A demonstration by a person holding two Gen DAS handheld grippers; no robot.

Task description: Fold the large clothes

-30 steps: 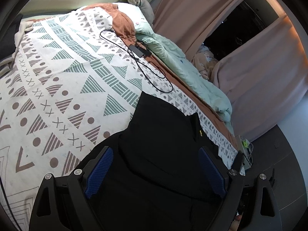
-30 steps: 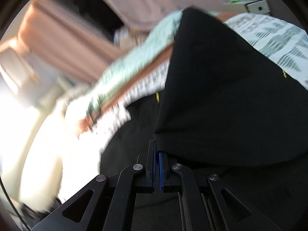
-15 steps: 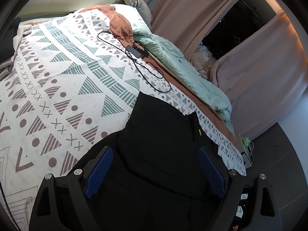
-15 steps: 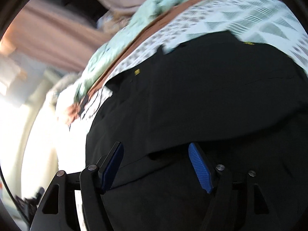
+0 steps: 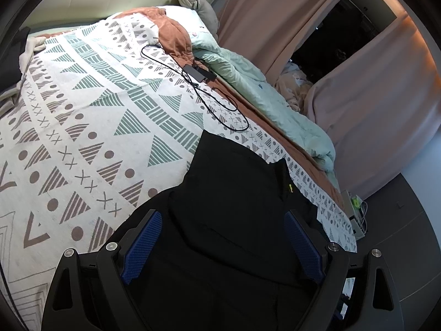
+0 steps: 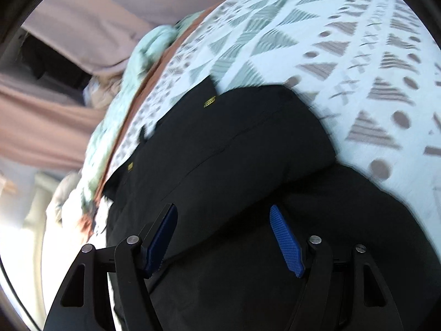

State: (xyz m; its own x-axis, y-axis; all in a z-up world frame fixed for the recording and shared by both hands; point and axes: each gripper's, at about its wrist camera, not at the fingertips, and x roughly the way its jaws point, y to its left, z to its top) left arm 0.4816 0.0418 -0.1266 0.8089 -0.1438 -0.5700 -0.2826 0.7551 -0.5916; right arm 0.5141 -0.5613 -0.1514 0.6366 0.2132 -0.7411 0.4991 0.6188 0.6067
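A black garment (image 5: 234, 193) lies on the patterned bedspread (image 5: 82, 110), with one layer folded over the rest. My left gripper (image 5: 223, 215) hovers over its near part, jaws wide open, blue pads (image 5: 143, 237) clear of the cloth. In the right wrist view the same garment (image 6: 234, 143) shows a folded edge and small yellow tags. My right gripper (image 6: 222, 208) hangs just above that fold with its jaws closing. The cloth lies below and between them, but the pads (image 6: 286, 242) do not press on it. This view is motion-blurred.
A black charger and looped cable (image 5: 198, 73) lie on the bedspread beyond the garment. A mint duvet (image 5: 261, 102) and rust blanket (image 5: 171, 33) run along the far side. Pink curtains (image 5: 372, 96) hang behind. A power strip (image 5: 355, 201) sits by the bed corner.
My right gripper let go of the lifted garment edge, opened, then began narrowing while swinging and rolling over the cloth. The raised layer now lies flat. The left gripper stayed put.
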